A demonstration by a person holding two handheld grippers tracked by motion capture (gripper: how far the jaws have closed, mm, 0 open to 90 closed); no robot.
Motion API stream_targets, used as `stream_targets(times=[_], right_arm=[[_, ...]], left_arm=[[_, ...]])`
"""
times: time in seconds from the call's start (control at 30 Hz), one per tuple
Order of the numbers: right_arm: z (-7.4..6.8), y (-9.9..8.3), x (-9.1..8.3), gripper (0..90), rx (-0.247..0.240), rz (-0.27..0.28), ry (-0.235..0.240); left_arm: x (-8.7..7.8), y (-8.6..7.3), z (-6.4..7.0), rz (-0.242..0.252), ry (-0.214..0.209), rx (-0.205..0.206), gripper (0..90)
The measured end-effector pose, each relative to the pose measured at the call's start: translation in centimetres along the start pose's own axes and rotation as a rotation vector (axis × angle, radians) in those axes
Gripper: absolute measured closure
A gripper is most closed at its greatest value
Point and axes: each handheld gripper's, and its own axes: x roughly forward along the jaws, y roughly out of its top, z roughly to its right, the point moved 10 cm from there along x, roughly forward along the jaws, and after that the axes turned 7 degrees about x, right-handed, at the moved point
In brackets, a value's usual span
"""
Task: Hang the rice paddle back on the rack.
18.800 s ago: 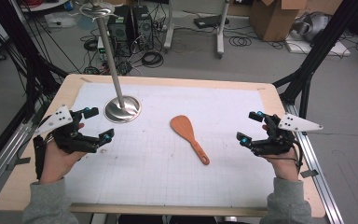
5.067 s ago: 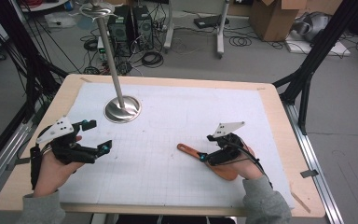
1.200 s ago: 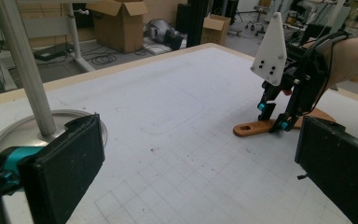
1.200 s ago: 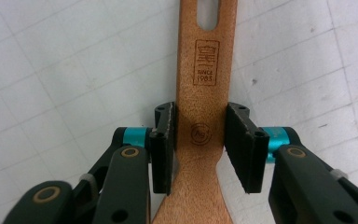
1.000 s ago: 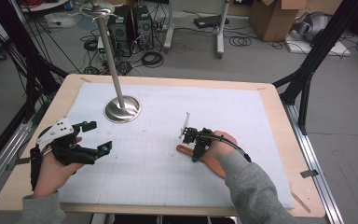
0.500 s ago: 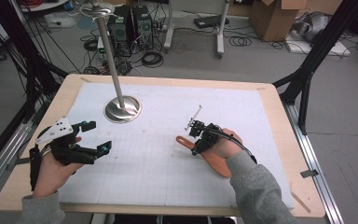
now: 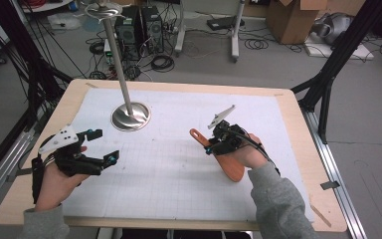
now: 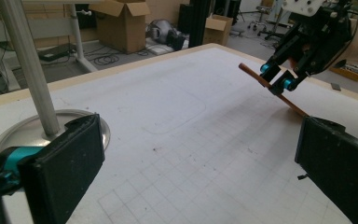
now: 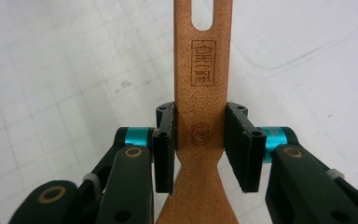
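White gridded mat (image 7: 179,169): right claw (image 7: 213,144), clamped on wooden spatula (image 7: 229,164), has tilted it up; left claw (image 7: 99,147) wide.

On the white gridded mat (image 7: 179,169) covering the wooden table (image 7: 298,129): round metal base with upright pole (image 7: 130,115) toward the far left; flat wooden spatula (image 7: 219,154) right of centre, handle end raised and pointing toward that base, broad end down near the mat. Around the spatula's handle, the right gripper (image 7: 218,143). At the near left, well apart from both, the left gripper (image 7: 99,145), just before the base.
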Motion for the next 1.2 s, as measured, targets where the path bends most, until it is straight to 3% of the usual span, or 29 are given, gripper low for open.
stream_targets(times=[0.17,0.5,1.0,1.1,1.2], right_arm=[[0.5,0.8,-0.8,65.4,0.022,0.097,-0.022],[0.4,2.9,-2.5,65.4,0.005,0.278,-0.020],[-0.3,5.5,-4.4,65.4,-0.025,0.517,0.024],[-0.2,6.0,-4.7,65.4,-0.019,0.560,0.007],[-0.3,6.5,-5.1,65.4,-0.006,0.601,0.023]], left_arm=[[0.0,0.1,0.0,0.001,0.000,0.000,1.8],[-0.4,0.5,0.1,0.014,0.003,0.007,1.8],[-0.7,0.4,0.0,0.016,0.011,0.004,1.8],[-0.7,0.4,-0.1,0.015,0.014,0.004,1.8],[-0.7,0.3,0.0,0.017,0.011,0.001,1.8]])
